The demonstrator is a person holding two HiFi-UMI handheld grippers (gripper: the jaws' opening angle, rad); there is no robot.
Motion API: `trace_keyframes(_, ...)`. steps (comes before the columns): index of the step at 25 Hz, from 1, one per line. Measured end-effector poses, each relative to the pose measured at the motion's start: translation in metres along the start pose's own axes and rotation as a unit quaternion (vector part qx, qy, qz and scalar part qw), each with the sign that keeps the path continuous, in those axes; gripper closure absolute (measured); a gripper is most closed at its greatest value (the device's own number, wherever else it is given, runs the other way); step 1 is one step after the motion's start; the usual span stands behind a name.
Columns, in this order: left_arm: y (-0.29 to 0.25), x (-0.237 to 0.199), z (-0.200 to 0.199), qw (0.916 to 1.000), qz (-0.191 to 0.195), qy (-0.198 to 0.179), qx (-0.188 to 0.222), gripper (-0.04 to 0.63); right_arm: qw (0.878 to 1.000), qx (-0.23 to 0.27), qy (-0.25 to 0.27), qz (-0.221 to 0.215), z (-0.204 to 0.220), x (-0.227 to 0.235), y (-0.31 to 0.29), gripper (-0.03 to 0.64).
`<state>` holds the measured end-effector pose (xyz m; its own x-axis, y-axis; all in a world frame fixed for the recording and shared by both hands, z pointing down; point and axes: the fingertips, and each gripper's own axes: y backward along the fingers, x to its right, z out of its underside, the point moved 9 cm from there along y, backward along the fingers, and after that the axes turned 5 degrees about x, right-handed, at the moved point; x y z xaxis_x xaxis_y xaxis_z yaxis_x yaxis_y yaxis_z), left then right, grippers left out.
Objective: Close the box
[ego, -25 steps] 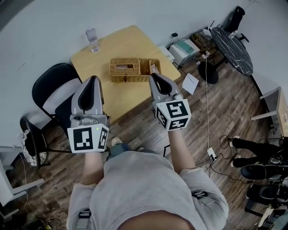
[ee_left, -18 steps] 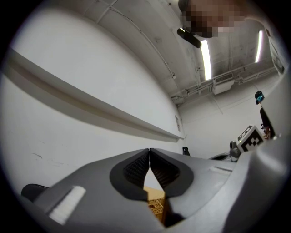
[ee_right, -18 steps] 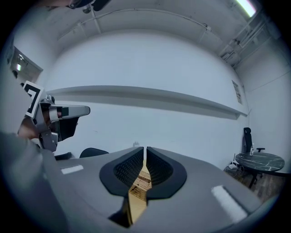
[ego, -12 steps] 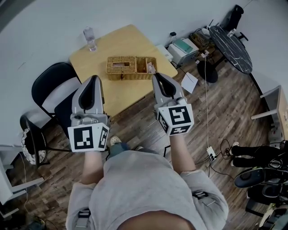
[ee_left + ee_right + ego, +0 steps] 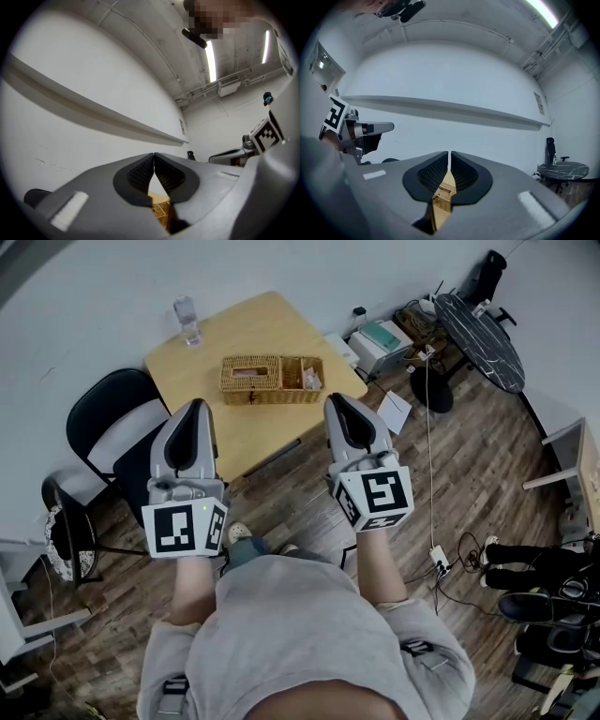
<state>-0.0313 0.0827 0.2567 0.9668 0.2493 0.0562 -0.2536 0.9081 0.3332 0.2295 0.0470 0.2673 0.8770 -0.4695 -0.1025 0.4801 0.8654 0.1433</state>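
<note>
the left gripper (image 5: pixel 193 409) hangs above the near edge of the desk (image 5: pixel 246 332), and in the left gripper view its gripper (image 5: pixel 153 157) is clenched tip to tip with nothing between the jaws. the right gripper (image 5: pixel 337 401) hangs off the desk's near right corner, level with the left one; in the right gripper view this gripper (image 5: pixel 449 157) is also clenched on nothing, with only a thin slit between the ribbed pads (image 5: pixel 434 174). neither gripper touches the wicker box (image 5: pixel 272 379), which sits on the light wooden desk beyond both tips, roughly between them and nearer the desk's right edge. from the head view the box shows as two halves side by side: the left half has a slotted top, the right half is open with something pale inside. a strip of the box (image 5: pixel 160 212) shows under the left gripper's jaws, and the box (image 5: pixel 442 193) also shows through the gap under the right gripper's jaws. a clear glass (image 5: pixel 188 321) stands at the far left corner of the desk, well apart from the box. a black chair (image 5: pixel 105 432) stands at the desk's left side.
</note>
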Motion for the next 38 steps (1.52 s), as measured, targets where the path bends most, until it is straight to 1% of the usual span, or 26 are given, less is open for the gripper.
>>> trace_keyframes(5, 0.006, 0.002, -0.001, 1.0000, 0.000, -0.001, 0.001, 0.535, 1.000, 0.014, -0.002, 0.005, -0.007, 0.000, 0.012, 0.595)
trace_keyframes(14, 0.017, 0.009, -0.004, 1.0000, 0.001, -0.002, -0.002, 0.535, 1.000, 0.022, -0.004, 0.020, -0.012, 0.002, 0.035, 0.595)
trace_keyframes(22, 0.028, 0.016, -0.006, 1.0000, 0.002, -0.002, -0.004, 0.535, 0.999, 0.028, -0.004, 0.020, -0.013, -0.001, 0.049, 0.594)
trace_keyframes(38, 0.039, 0.022, -0.010, 1.0000, -0.003, -0.004, -0.004, 0.535, 0.999, 0.041, -0.005, 0.021, -0.020, -0.005, 0.059, 0.595)
